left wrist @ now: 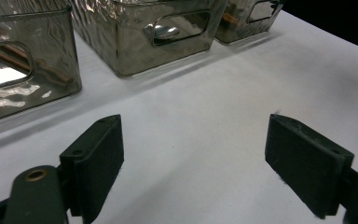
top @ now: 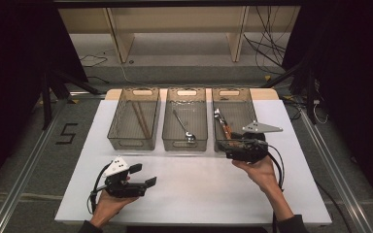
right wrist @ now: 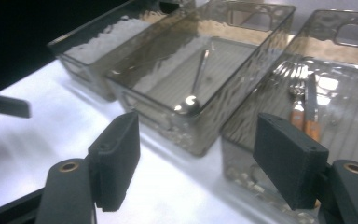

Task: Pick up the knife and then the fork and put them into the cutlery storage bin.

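Clearly, a "5" (top: 67,133) marks the floor left of the table (top: 194,187).

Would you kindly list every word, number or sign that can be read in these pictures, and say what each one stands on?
"5": a dark figure marked on the grey floor to the left of the white table, in the high view.
No readable text on the three clear bins, the cutlery in them, the left gripper or the right gripper.
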The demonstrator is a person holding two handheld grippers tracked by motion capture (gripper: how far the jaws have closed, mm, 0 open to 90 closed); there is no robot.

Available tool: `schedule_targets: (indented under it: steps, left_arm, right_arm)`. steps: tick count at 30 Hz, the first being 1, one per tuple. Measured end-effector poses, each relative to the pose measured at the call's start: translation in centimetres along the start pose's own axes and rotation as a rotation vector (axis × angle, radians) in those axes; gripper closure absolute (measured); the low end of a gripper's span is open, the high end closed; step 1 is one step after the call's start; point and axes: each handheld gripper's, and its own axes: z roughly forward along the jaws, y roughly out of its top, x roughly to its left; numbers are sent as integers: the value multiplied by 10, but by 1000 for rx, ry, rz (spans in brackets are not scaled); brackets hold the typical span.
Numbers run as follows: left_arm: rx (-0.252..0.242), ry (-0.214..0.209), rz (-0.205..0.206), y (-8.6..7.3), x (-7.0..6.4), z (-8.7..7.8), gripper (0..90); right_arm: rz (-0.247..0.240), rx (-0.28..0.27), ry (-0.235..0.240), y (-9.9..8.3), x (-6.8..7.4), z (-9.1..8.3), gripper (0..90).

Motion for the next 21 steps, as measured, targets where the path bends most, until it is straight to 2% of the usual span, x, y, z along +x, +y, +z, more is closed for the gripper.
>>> schedule_targets:
  steps: [8, 15, 21]
  left_arm:
    - [6, -2, 0, 0, 0, 1, 192]
    - [6, -5, -2, 0, 0, 0, 192]
    - [7, -12, -1, -1, -1, 0, 192]
  right_arm:
    - [-15, -45, 33, -24, 11, -14, 317]
    - [-48, -77, 74, -36, 22, -23, 289]
    - [-62, -99, 80, -54, 24, -29, 280]
